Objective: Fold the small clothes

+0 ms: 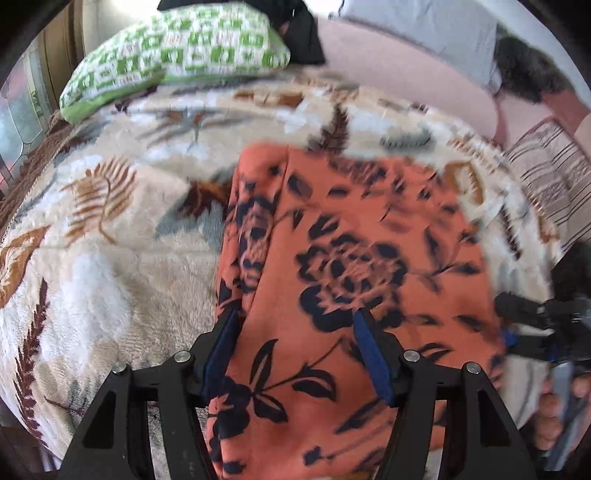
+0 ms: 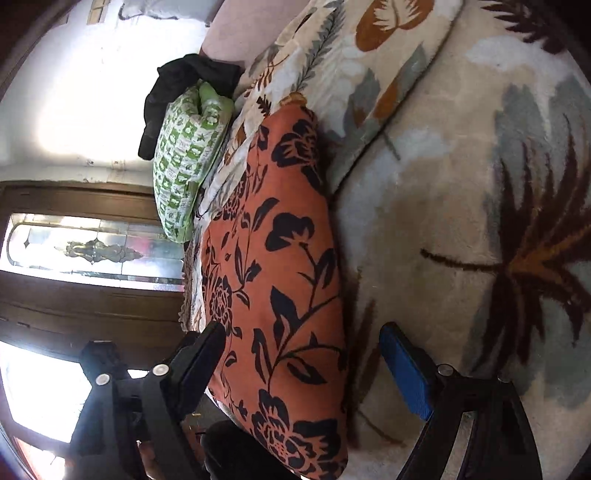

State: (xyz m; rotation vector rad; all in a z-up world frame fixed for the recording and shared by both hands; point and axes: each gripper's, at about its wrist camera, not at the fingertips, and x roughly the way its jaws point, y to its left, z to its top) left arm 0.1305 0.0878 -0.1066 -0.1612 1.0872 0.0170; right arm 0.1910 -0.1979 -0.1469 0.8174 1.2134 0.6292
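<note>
An orange garment with a black flower print [image 1: 354, 266] lies folded on a leaf-patterned fleece blanket [image 1: 110, 229]. My left gripper [image 1: 295, 328] is open, its blue-padded fingers spread just above the garment's near part. My right gripper [image 2: 306, 343] is open too, tilted sideways, with the garment's edge [image 2: 280, 258] between its wide jaws; one blue pad [image 2: 406, 373] hovers over the blanket [image 2: 461, 184]. In the left wrist view the right gripper [image 1: 539, 325] shows at the garment's right edge.
A green and white pillow [image 1: 173, 55] and a dark cloth [image 1: 299, 33] lie at the far end. A pink sofa back [image 1: 399, 77] and a striped cushion [image 1: 546, 177] sit to the right. A wooden door with a glass pane [image 2: 85, 251] stands beyond the bed's edge.
</note>
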